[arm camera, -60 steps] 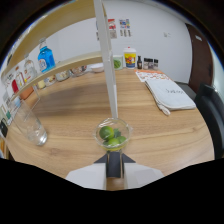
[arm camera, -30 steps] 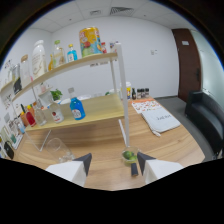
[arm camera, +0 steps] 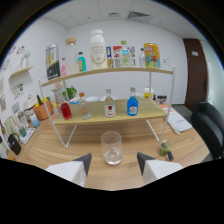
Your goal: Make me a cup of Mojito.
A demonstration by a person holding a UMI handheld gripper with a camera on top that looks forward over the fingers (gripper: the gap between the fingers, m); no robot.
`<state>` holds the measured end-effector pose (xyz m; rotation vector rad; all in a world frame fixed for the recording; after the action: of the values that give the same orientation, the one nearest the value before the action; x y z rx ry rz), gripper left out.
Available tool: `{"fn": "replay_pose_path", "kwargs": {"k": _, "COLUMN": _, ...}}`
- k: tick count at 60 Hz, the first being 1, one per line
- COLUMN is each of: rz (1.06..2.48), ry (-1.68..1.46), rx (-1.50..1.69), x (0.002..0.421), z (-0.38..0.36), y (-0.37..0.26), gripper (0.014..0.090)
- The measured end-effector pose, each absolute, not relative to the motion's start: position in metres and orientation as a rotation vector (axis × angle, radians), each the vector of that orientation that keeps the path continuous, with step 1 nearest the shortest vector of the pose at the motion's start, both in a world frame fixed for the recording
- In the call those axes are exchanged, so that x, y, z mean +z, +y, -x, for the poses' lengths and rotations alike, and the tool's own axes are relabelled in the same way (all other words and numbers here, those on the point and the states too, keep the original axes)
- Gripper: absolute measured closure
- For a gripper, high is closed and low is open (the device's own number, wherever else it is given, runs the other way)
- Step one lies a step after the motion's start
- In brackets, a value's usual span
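An empty clear glass (arm camera: pixel 111 147) stands upright on the wooden table (arm camera: pixel 60 147), just ahead of my gripper (arm camera: pixel 114 162) and in line with the gap between its fingers. The fingers are open with nothing between them. To the right of the right finger sits a small glass cup of green lime pieces (arm camera: pixel 164 149). Beyond the glass, a two-tier white-framed shelf (arm camera: pixel 105 116) carries bottles: red (arm camera: pixel 65 109), clear with a red label (arm camera: pixel 109 105), and blue (arm camera: pixel 132 105) on the lower board, taller containers on the top board.
A potted plant (arm camera: pixel 41 108) and small jars stand at the shelf's left end. Black bottles (arm camera: pixel 14 141) sit at the table's left edge. A booklet (arm camera: pixel 178 120) lies right of the shelf, beside a dark armchair (arm camera: pixel 210 125). A brown door (arm camera: pixel 196 75) is behind.
The gripper swung left and back from the lime cup, which was between the fingers a second ago. The empty glass now lies ahead of the fingers and the shelf is seen head-on.
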<state>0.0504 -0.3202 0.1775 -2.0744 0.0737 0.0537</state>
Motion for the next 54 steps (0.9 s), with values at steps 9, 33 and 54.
{"fn": "replay_pose_path", "kwargs": {"k": 9, "rz": 2.046, "ry": 0.036, "rx": 0.050, "x": 0.192, "z": -0.032, "y": -0.296, "gripper": 0.0198}}
{"fn": "replay_pose_path", "kwargs": {"k": 33, "rz": 2.004, "ry": -0.002, "rx": 0.055, "x": 0.215, "z": -0.028, "y": -0.176, "gripper": 0.0200}}
{"fn": "replay_pose_path", "kwargs": {"k": 54, "rz": 2.069, "ry": 0.008, "rx": 0.021, "x": 0.178, "z": -0.040, "y": -0.110, "gripper": 0.0523}}
